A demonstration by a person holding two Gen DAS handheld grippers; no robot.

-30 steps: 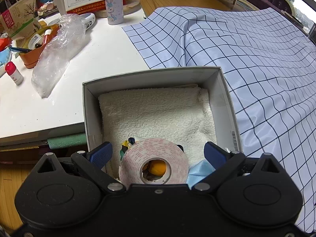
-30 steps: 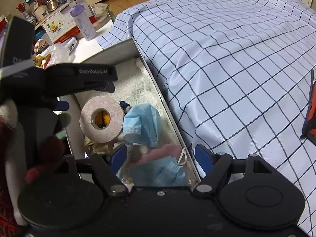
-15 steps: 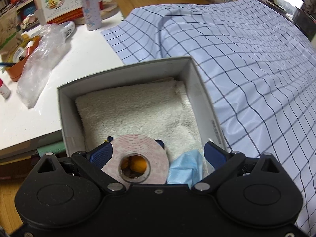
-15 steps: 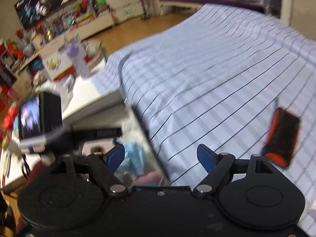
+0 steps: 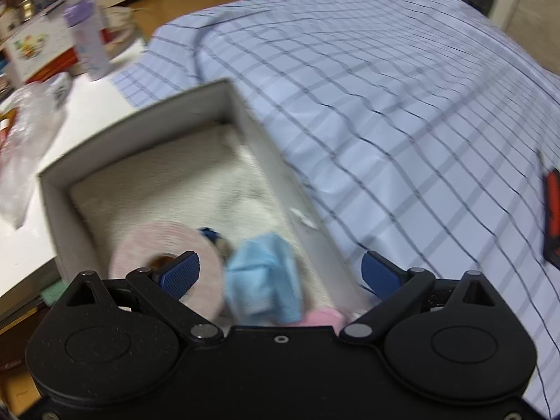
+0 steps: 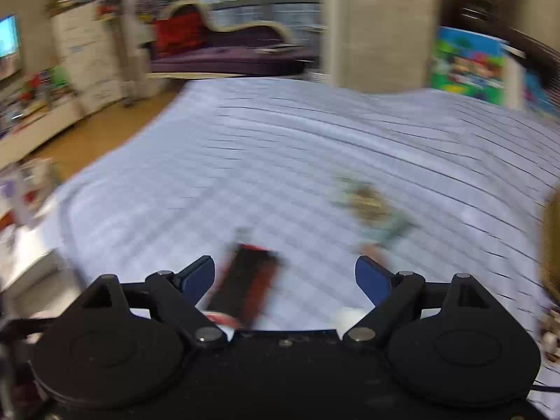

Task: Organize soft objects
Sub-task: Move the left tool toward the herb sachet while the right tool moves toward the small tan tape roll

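Across the checked bedspread (image 6: pixel 280 161) we swing our right gripper (image 6: pixel 285 278), jaws just widened and empty, over the black-and-red object (image 6: pixel 246 287); blur could misplace our grab, while our left gripper (image 5: pixel 280 273) gapes empty above the box (image 5: pixel 140 129).

Left gripper (image 5: pixel 280 273): box (image 5: pixel 245 119) below fingers; tape roll (image 5: pixel 168 266) under left finger, blue mask (image 5: pixel 262 280) between fingers, box's right wall just inside right finger. Bare towel (image 5: pixel 157 182) ahead of fingertips.

Right gripper (image 6: pixel 285 278): black-red object (image 6: pixel 248 287) just beside left finger; blurred small item (image 6: pixel 374 210) ahead of right finger. Checked sheet (image 6: pixel 245 161) otherwise bare.
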